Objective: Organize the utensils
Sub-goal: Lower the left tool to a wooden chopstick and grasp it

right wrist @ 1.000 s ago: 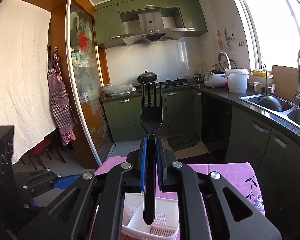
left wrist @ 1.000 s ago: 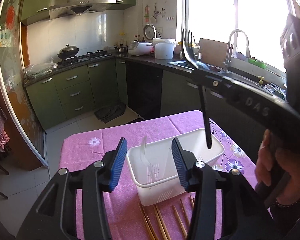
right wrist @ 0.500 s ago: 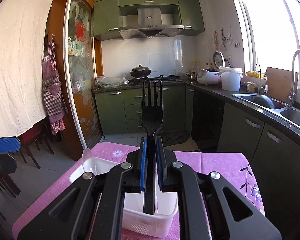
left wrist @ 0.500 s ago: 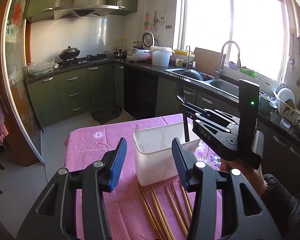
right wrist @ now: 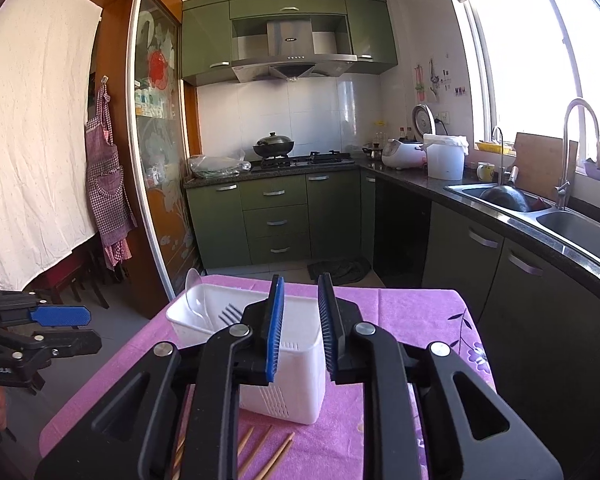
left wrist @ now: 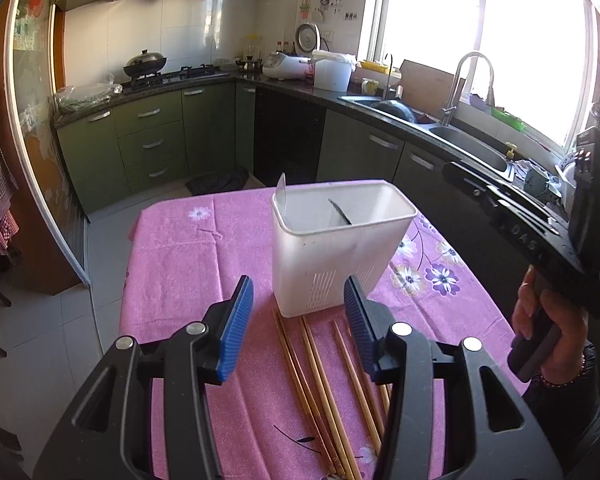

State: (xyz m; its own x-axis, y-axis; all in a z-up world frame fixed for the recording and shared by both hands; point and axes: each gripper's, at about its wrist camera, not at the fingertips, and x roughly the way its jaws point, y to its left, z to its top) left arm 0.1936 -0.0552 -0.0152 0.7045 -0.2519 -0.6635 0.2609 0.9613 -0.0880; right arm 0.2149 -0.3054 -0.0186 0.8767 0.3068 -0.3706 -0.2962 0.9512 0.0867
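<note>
A white plastic utensil holder (left wrist: pixel 332 248) stands on the pink tablecloth (left wrist: pixel 188 256). A black fork (left wrist: pixel 340 213) leans inside it, tines up in the right wrist view (right wrist: pixel 230 314), beside a clear plastic spoon (right wrist: pixel 194 286). Several wooden chopsticks (left wrist: pixel 320 380) lie on the cloth in front of the holder. My left gripper (left wrist: pixel 298 324) is open and empty, just above the chopsticks and near the holder. My right gripper (right wrist: pixel 300 332) is open and empty, above the holder (right wrist: pixel 296 376); it also shows in the left wrist view (left wrist: pixel 500 204) at the right.
The table edge drops to a tiled floor (left wrist: pixel 52 344) on the left. Green cabinets (right wrist: pixel 276 216), a stove with a wok (right wrist: pixel 274 146) and a sink (right wrist: pixel 572 228) line the far and right walls.
My right gripper opened and let go of the black fork, which now rests inside the holder. The right gripper drew back. My left gripper lowered toward the chopsticks.
</note>
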